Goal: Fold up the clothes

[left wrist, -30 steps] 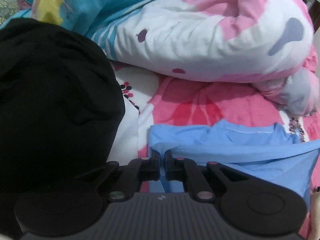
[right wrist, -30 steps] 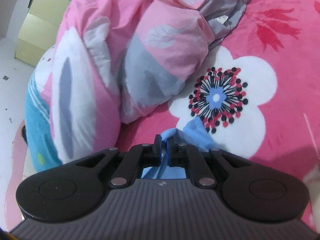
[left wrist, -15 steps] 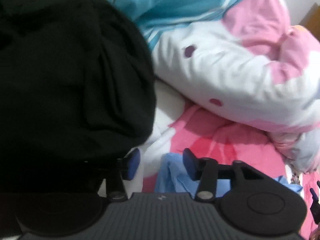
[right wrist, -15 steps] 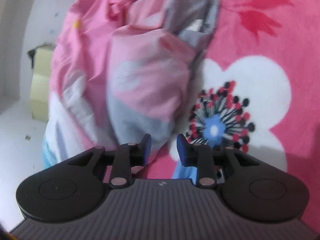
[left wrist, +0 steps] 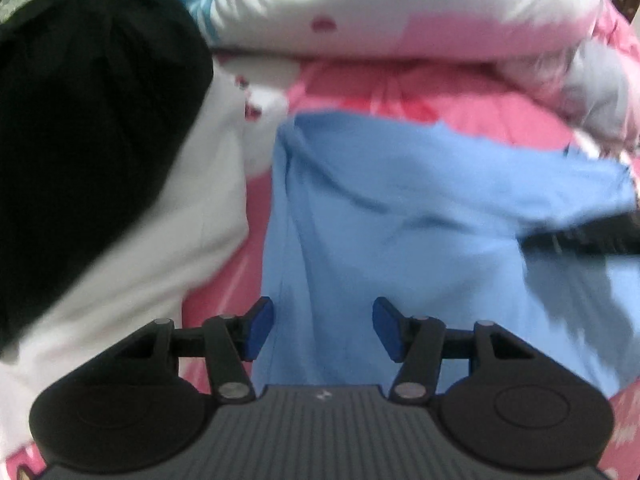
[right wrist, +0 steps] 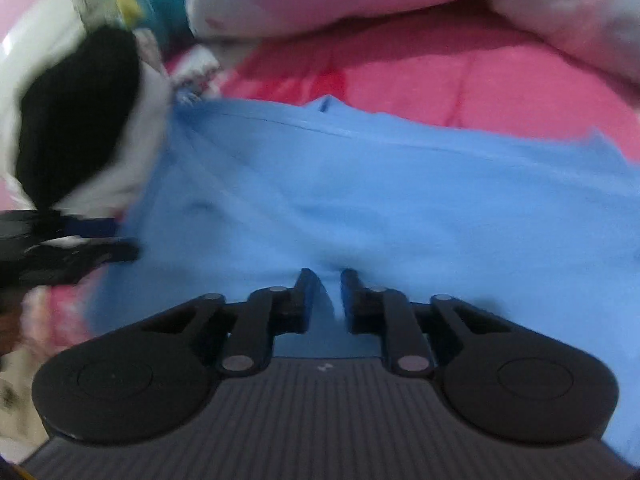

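One blue garment (left wrist: 400, 208), spread, rumpled, blurred

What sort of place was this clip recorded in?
Most likely a bedroom, with the folding done on a bed: a pink floral bedsheet lies under the blue garment, and a bunched pink-and-white quilt sits behind it.
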`<move>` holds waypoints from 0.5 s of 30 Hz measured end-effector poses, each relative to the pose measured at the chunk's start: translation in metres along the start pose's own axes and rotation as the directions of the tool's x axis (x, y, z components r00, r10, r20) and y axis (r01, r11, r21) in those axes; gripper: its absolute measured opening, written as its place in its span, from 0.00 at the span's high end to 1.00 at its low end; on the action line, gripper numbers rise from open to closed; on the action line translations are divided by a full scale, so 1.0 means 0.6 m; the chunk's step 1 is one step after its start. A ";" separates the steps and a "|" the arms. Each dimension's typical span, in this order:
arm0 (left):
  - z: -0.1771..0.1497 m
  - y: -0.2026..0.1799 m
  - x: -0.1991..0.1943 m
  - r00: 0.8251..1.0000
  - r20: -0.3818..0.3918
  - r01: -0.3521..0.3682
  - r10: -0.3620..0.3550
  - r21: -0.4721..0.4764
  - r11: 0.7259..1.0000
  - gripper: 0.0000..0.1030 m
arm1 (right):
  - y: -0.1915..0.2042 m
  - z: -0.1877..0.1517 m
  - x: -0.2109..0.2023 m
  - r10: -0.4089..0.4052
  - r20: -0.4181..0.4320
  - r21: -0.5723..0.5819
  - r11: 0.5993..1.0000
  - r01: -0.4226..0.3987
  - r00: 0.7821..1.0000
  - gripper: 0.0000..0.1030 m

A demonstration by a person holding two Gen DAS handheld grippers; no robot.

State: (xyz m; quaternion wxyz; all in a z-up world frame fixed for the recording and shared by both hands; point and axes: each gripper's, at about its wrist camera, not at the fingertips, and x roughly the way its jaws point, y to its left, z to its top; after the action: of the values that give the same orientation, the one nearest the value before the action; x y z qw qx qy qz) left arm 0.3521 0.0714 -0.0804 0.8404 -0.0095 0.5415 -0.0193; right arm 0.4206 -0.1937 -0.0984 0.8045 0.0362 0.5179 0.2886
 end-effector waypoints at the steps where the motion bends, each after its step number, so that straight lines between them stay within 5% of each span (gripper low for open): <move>1: -0.006 0.001 0.003 1.000 -0.006 -0.007 0.007 0.000 1.000 0.45 | -0.001 0.012 0.012 -0.017 0.022 -0.011 1.000 0.018 1.000 0.94; 4: -0.016 0.006 0.008 1.000 -0.004 -0.024 0.024 0.001 1.000 0.44 | -0.032 0.060 -0.001 -0.094 0.184 0.112 0.991 0.074 0.979 0.90; 7: -0.017 0.009 0.004 1.000 -0.001 -0.030 0.030 -0.016 0.999 0.44 | -0.029 0.079 -0.037 -0.039 0.276 0.138 0.990 0.000 0.960 0.89; 10: -0.025 0.013 -0.008 0.999 0.002 -0.043 0.043 -0.026 0.999 0.43 | 0.028 0.066 -0.037 0.077 0.193 0.001 0.997 -0.078 0.978 0.89; 12: -0.029 0.015 -0.012 0.999 0.005 -0.047 0.048 -0.033 0.998 0.42 | 0.069 0.047 -0.008 0.141 0.062 -0.096 0.986 -0.135 0.988 0.89; 15: -0.033 0.015 -0.016 0.999 0.007 -0.054 0.054 -0.032 0.998 0.41 | 0.104 0.045 0.059 0.092 -0.053 -0.215 0.971 -0.102 0.994 0.91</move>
State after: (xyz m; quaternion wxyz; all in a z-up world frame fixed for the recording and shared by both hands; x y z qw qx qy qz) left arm 0.3305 0.0812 -0.0804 0.8424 -0.0083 0.5387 0.0122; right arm 0.4275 -0.1177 -0.0928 0.7774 -0.0329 0.4977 0.3833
